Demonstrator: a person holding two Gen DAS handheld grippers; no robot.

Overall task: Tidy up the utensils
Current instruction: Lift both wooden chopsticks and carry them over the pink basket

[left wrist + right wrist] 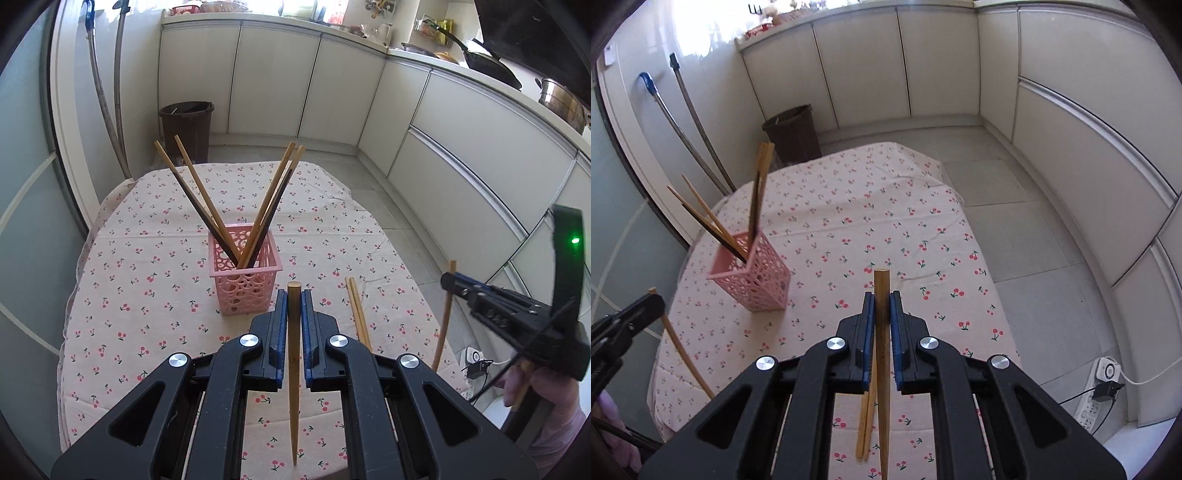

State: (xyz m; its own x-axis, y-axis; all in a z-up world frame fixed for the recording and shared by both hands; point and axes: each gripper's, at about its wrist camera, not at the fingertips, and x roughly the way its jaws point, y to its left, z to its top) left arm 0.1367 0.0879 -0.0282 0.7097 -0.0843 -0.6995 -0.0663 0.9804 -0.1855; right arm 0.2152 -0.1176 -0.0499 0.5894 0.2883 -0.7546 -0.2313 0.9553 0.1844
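**Inspector:** State the condition of your left gripper.

**Operator:** My left gripper [294, 306] is clamped on one light wooden chopstick [294, 369]. The blue pads press it from both sides; its blunt end stands above my fingertips and its thin end points down over the cherry-print tablecloth [147, 295].

**Inspector:** And the right?

**Operator:** My right gripper [882, 310] is likewise closed narrow on a second chopstick [881, 369], held the same way, blunt end up. In the left view that gripper [452, 282] sits off the table's right edge with the stick hanging below it.

**Inspector:** Where are the remaining utensils?

**Operator:** The pink perforated basket [243, 284] stands upright on the cloth, just beyond my left fingertips. It holds several chopsticks [258, 229], light and dark, fanned out in two leaning groups. One loose pair [357, 310] lies flat on the cloth, to the right of the basket, and shows beneath my right gripper in the right view.

**Inspector:** Surroundings?

**Operator:** A brown waste bin [187, 122] stands on the floor beyond the table, before white cabinets [277, 81].
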